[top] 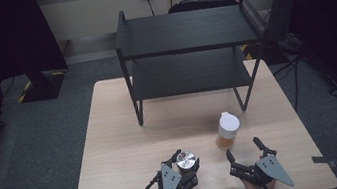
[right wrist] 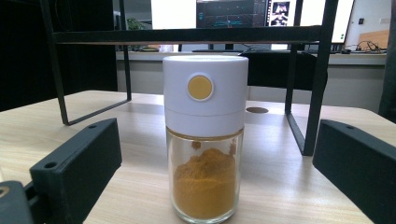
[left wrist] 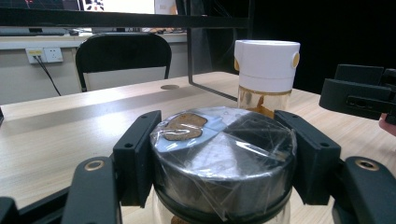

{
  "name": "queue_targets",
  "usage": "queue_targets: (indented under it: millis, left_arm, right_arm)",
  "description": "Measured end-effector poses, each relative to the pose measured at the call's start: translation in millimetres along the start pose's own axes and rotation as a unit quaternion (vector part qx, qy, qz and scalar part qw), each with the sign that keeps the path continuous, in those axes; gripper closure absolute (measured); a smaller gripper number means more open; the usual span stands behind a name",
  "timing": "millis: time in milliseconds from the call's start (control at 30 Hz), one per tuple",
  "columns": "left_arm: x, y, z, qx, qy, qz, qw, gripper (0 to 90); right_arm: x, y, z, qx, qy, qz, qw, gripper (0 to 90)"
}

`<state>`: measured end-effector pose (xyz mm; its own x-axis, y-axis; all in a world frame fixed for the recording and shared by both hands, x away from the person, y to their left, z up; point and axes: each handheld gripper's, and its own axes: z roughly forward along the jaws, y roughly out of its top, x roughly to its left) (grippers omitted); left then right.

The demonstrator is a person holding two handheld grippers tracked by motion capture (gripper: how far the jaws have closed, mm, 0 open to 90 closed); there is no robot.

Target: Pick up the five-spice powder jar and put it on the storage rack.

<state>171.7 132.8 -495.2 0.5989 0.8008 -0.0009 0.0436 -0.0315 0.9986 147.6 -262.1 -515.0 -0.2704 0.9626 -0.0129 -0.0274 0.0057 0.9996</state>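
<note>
Left gripper (top: 182, 165) is clamped on the foil-topped jar (top: 186, 160); both pads press the black lid rim from either side in the left gripper view (left wrist: 224, 163), clear wrap crinkled over the top; jar stands upright on the wooden table (top: 119, 147) near the front edge. Right gripper (top: 246, 151) has its jaws spread wide with nothing between them; the white-capped spice jar (top: 227, 130) stands upright just ahead of it, not touched; orange powder fills the lower glass part (right wrist: 204, 186), yellow button on the cap. Black two-tier shelf (top: 187, 46) sits at the far side of the table, well apart from both jars.
</note>
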Motion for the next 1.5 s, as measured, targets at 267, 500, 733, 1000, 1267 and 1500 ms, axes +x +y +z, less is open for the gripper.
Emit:
queue_targets:
  millis: [267,500,733,1000,1267,1500]
  left_arm:
    - [0.9,4.3,1.1,0.006,-0.005,0.0,1.0,35.1]
    - [2.3,8.9,0.3,0.006,-0.007,-0.005,0.9999,35.2]
    - [5.2,14.1,0.0,0.003,-0.014,-0.009,0.9999,35.2]
    - [10.7,25.0,-2.3,-0.002,-0.023,-0.009,0.9997,35.2]
    - [22.6,39.4,-2.8,-0.01,-0.041,-0.015,0.999,35.2]
    - [41.0,60.7,-3.9,-0.028,-0.064,-0.008,0.9975,35.2]
  right_arm:
    - [0.3,-0.1,-0.1,0.0,-0.001,0.0,1.0,0.1]
    - [0.3,-0.3,-0.2,-0.001,-0.001,0.0,1.0,0.1]
    - [0.2,-0.2,-0.2,-0.001,-0.001,0.0,1.0,0.1]
    - [0.1,-0.1,-0.1,0.0,0.0,0.0,1.0,0.1]
    - [-0.1,0.0,0.0,0.0,0.0,0.001,1.0,0.1]
    - [-0.2,0.2,0.1,0.001,0.0,0.001,1.0,0.1]
